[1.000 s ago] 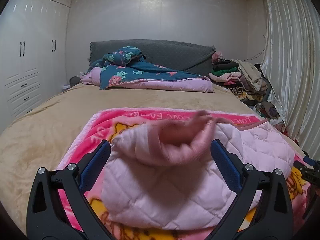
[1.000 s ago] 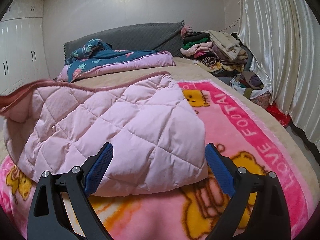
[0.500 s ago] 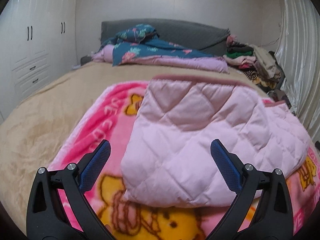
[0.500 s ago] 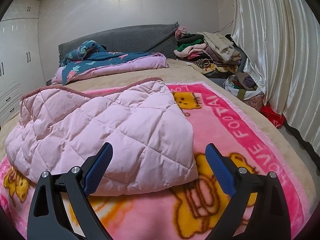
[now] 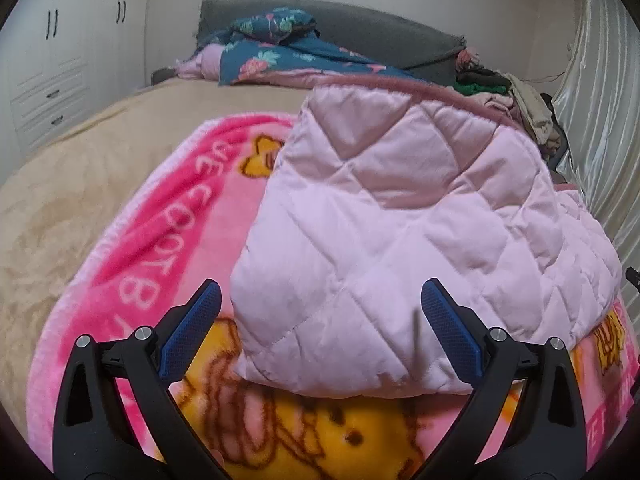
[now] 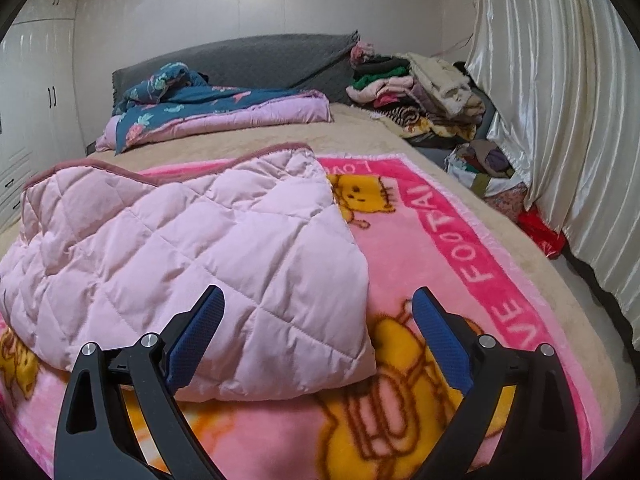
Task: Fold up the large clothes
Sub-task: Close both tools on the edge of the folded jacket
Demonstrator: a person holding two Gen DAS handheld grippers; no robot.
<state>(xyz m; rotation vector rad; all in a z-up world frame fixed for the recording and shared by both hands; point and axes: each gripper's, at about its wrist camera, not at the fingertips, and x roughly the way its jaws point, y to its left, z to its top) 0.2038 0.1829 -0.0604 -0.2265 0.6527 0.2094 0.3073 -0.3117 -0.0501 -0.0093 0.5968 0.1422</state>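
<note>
A pale pink quilted garment lies folded on a bright pink cartoon blanket spread over the bed. My left gripper is open and empty, its jaws wide apart just over the garment's near left corner. In the right wrist view the same garment lies left of centre on the blanket. My right gripper is open and empty, over the garment's near right corner. A darker pink trim runs along the garment's far edge.
A beige bedspread covers the bed. A blue floral duvet lies by the grey headboard. A pile of clothes sits at the far right. White curtains hang on the right, white wardrobes on the left.
The blurred pink fold seen a second ago has landed flat on the garment. My left gripper has moved closer to the garment's left corner. The right gripper has barely moved.
</note>
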